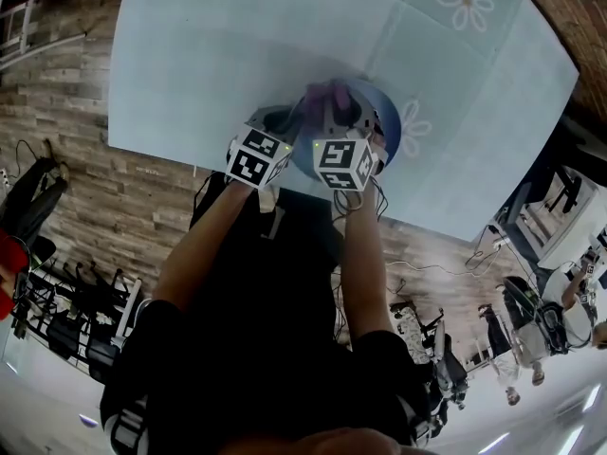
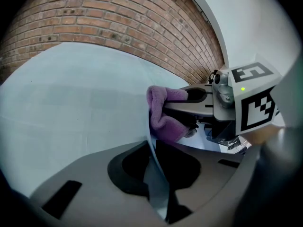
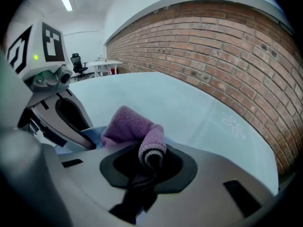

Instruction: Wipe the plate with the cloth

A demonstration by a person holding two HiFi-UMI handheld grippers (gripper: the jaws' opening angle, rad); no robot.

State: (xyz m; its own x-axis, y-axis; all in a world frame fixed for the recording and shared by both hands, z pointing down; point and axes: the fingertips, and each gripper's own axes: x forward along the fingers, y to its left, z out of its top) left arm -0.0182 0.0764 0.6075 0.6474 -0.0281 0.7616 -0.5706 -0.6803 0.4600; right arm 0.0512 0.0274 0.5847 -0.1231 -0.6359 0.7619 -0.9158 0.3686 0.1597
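Brick wall backs the table (image 1: 190, 55), which wears a pale blue cover printed with daisies. At the table's near edge, about midway along it, my left gripper (image 2: 154, 171) is clamped on the rim of the blue plate (image 2: 152, 150), holding it tipped up. I cannot tell whether its far rim rests on the cover. My right gripper (image 3: 147, 167) is pinched on a fold of the purple cloth (image 3: 129, 126), and the loose bunch of it lies against the plate's face, just beside my left jaws. I judge the wiping itself is in hand. Next I need a firm rub across the face, away from the held rim, with my left grip steady so the plate doesn't twist or slip out.
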